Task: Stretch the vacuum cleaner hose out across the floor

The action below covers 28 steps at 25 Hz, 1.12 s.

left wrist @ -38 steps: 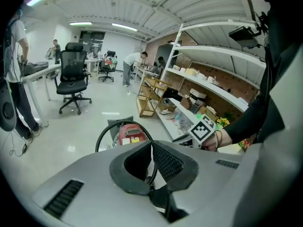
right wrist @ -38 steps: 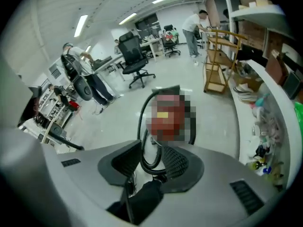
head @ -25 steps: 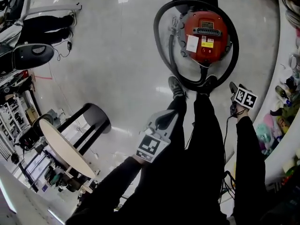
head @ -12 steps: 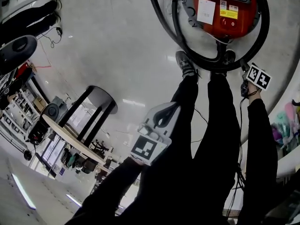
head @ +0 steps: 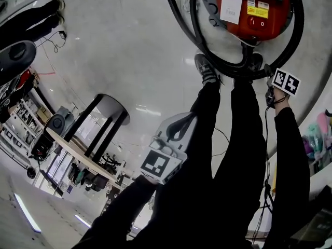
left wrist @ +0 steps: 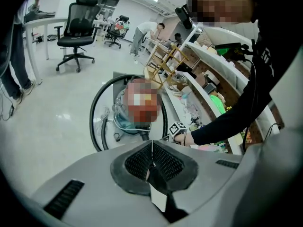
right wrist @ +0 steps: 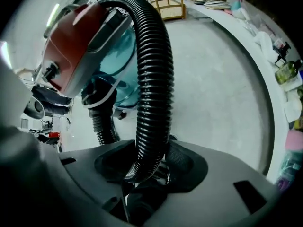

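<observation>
The red vacuum cleaner (head: 254, 9) stands on the floor at the top of the head view, its black ribbed hose (head: 181, 19) looped around it. My right gripper (head: 268, 72) is down at the loop's near right bend. In the right gripper view the hose (right wrist: 154, 79) runs up from between the pads of that gripper (right wrist: 147, 167). Its jaws have just been closing and now press on the hose. My left gripper (head: 182, 122) hangs over my left leg, away from the hose. In its own view its jaws (left wrist: 151, 157) are shut with nothing between them.
My two shoes (head: 206, 69) stand just short of the hose loop. A round stool (head: 78, 154) with black legs stands at the left. A curved white counter (head: 316, 113) with clutter runs along the right. An office chair (left wrist: 78, 27) stands far off.
The vacuum has slid to the top of the head view as I bent over it. Both grippers have come down. The right one now sits at the hose loop.
</observation>
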Tool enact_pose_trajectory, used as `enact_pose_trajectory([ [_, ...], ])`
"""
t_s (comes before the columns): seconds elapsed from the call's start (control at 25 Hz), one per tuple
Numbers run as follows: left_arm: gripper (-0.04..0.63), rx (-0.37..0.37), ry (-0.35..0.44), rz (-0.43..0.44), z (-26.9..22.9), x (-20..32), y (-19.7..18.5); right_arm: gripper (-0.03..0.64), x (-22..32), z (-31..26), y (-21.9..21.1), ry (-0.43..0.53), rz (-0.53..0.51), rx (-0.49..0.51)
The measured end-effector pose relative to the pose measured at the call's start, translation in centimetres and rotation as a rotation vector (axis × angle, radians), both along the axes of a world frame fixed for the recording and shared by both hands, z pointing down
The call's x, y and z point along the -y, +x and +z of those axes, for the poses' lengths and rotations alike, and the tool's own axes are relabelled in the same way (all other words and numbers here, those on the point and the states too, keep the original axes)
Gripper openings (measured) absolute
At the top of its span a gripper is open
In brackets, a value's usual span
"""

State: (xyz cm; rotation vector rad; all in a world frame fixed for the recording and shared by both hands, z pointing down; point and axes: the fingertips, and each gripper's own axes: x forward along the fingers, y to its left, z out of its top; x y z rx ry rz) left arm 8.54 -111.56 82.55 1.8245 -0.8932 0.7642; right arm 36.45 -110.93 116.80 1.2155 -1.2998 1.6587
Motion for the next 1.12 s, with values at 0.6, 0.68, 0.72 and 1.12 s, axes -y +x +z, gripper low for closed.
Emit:
enact_pose_trajectory([
  [0.6, 0.020, -0.057, 0.188, 0.047, -8.1, 5.0, 1.3, 0.173, 0.8, -21.5, -4.3, 0.186, -0.097, -0.041],
  [0.68, 0.020, -0.051, 0.230, 0.054, -10.1, 6.1, 0.8, 0.172, 2.6, -25.4, -4.2, 0.241, -0.129, -0.077],
  [0.72, 0.020, -0.048, 0.252, 0.063, -11.2, 6.5, 0.5, 0.170, 3.3, -27.3, -4.2, 0.265, -0.149, -0.090],
  [1.12, 0.020, -0.018, 0.512, 0.166, -23.5, 10.5, -0.1, 0.164, 10.5, -43.1, -5.6, 0.419, -0.329, -0.130],
])
